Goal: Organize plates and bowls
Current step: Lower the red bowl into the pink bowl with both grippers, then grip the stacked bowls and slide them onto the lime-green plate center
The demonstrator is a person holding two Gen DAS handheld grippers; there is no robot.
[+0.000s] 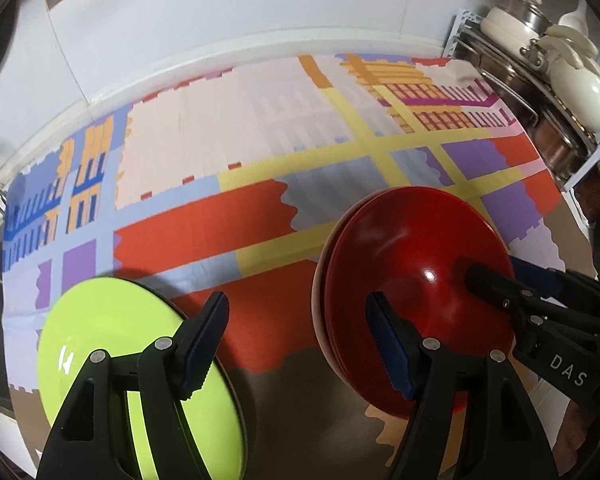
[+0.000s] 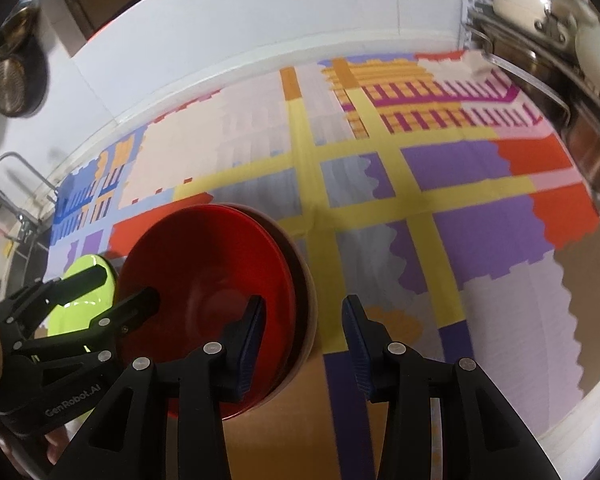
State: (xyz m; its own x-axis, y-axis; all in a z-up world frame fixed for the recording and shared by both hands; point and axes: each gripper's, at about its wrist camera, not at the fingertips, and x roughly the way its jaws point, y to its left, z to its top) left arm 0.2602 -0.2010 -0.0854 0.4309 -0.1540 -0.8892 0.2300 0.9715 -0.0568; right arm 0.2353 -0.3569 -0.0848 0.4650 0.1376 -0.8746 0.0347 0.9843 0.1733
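Red plates (image 1: 404, 280) between both grippers; left gripper (image 1: 300, 344) "GenRobot.AI", right gripper (image 2: 304, 344) "DAS", both agape.

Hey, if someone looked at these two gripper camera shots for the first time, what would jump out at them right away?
Probably the glossy red plates, stacked near the front edge of the patchwork-coloured tablecloth, with the right gripper open astride their rim. Next, the lime-green plate to their left, with the open left gripper over the gap between the two. At the far right, a rack of steel pots stands against the wall.
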